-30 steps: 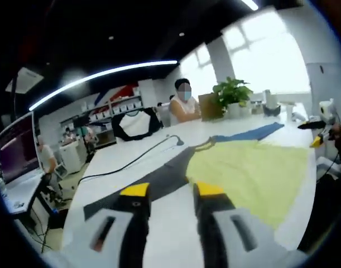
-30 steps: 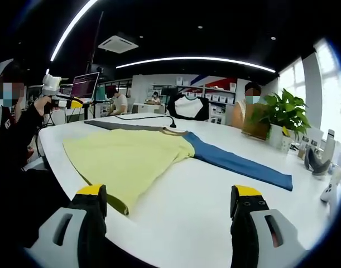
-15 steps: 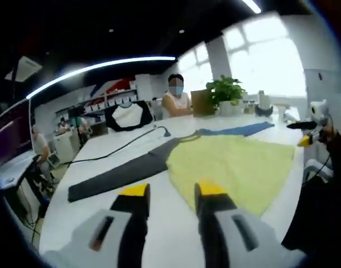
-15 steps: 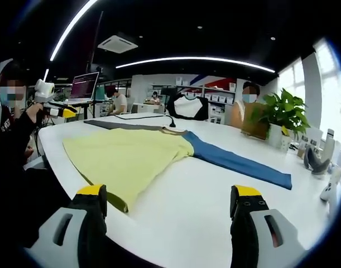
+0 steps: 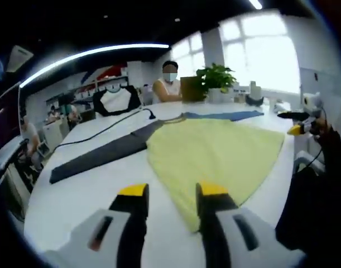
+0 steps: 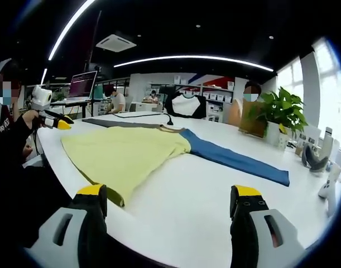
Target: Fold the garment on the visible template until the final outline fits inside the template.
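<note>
A long-sleeved garment (image 6: 131, 156) lay spread flat on the white worktop (image 6: 192, 206), its yellow body in the middle, a blue sleeve (image 6: 237, 162) stretched out to one side and a dark grey sleeve (image 5: 97, 159) to the other. No template outline could be made out on the worktop. In the left gripper view, the left hand-held gripper (image 5: 171, 192) hovered just above the worktop with its yellow-tipped jaws a small way apart and nothing between them; the right-hand jaw stood just over the near corner of the yellow hem, though contact could not be judged. In the right gripper view, the right hand-held gripper (image 6: 169, 195) was held with its jaws wide apart and empty, over bare worktop near the hem corner of the yellow body and apart from the cloth. Each gripper also appeared in the other's view, held up at the worktop's edge by a dark-sleeved arm. A black cable (image 5: 103, 131) ran across the worktop beyond the grey sleeve. At the far side a seated person (image 6: 245, 106) sat beside a potted green plant (image 6: 282, 114), and a black-and-white garment (image 6: 187, 106) stood displayed behind the worktop. A laptop with a lit screen (image 6: 83, 86) sat farther back.
</note>
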`<state>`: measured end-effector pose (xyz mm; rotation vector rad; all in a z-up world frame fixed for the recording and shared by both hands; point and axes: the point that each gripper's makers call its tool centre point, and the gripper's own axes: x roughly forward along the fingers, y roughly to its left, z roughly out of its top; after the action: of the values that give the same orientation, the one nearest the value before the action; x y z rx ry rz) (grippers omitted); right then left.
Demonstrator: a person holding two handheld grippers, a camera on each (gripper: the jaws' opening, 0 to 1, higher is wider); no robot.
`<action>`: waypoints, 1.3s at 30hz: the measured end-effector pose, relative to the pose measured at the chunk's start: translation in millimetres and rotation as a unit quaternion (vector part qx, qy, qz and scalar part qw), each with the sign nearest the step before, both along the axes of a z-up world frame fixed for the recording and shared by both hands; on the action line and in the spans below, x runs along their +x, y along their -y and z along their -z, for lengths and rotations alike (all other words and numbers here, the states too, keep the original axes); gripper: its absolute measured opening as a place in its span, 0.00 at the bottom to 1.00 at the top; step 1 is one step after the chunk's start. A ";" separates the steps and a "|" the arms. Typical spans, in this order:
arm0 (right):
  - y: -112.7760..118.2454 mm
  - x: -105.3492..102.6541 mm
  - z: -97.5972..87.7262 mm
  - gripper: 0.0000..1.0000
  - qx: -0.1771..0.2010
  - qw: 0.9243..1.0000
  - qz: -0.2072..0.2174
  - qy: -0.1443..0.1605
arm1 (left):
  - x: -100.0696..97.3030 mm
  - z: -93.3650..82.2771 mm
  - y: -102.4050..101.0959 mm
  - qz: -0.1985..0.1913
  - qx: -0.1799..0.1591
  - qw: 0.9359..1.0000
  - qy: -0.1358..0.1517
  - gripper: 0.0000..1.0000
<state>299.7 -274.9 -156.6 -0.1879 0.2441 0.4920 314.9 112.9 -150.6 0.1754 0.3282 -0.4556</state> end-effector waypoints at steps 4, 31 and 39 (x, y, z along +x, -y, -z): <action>0.2 -1.3 1.5 0.94 -0.003 1.000 -0.001 -0.001 | -6.3 10.4 10.0 0.021 -0.007 1.000 -0.021 0.36; -9.5 -2.9 17.0 0.80 -0.024 0.999 -0.022 -0.016 | -19.4 36.2 12.5 0.038 -0.014 0.997 -0.072 0.24; -21.7 -2.3 21.1 0.66 -0.039 0.999 -0.036 -0.010 | -18.0 36.3 12.2 0.037 -0.022 0.996 -0.074 0.22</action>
<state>297.4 -253.2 -177.6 -0.2693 0.2767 0.5570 296.8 100.7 -186.8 0.1111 0.4568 -0.5499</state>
